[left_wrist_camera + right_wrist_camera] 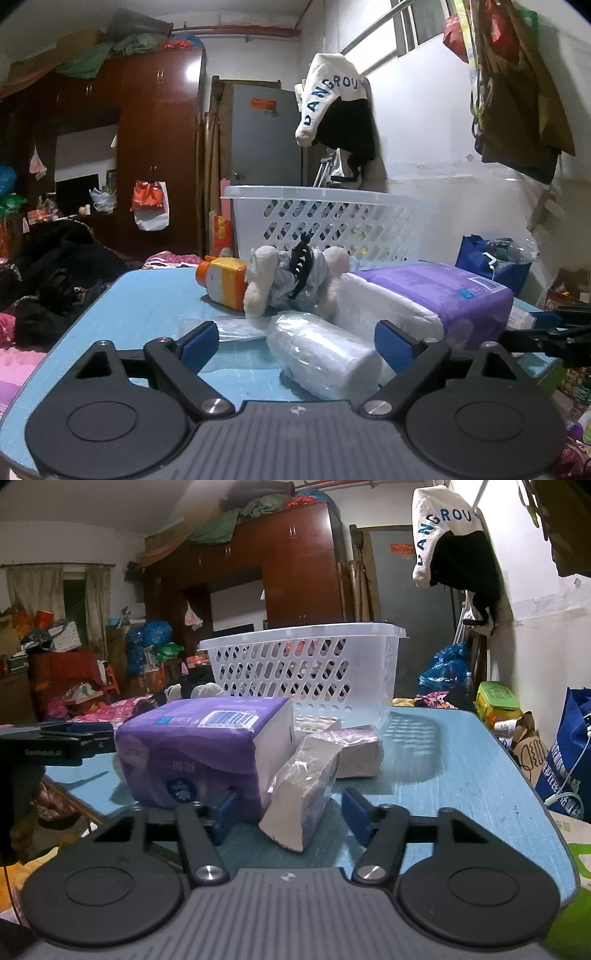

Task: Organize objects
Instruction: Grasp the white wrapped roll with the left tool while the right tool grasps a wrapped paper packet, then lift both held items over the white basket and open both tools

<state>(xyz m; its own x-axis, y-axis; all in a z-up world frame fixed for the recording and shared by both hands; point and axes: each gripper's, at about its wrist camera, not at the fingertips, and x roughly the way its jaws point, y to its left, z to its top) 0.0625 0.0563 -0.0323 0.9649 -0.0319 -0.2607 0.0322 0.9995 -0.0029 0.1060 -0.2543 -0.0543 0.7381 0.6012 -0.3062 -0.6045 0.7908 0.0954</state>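
Note:
On the blue table (140, 306) lie a clear plastic-wrapped white roll (321, 350), a purple tissue pack (428, 295), a white plush toy (291, 280) with a black claw clip and an orange bottle (223, 282). My left gripper (295, 341) is open with the roll between its fingers. My right gripper (290, 814) is open around the near end of a grey wrapped packet (303, 794); a second packet (356, 749) lies behind it, the purple pack (207, 746) on the left. A white laundry basket (325, 218) (306, 664) stands at the back.
The other gripper's black body shows at the right edge of the left wrist view (546, 332) and the left edge of the right wrist view (44, 746). A blue bag (569, 753) stands beside the table on the right. Clothes hang on the wall (336, 110).

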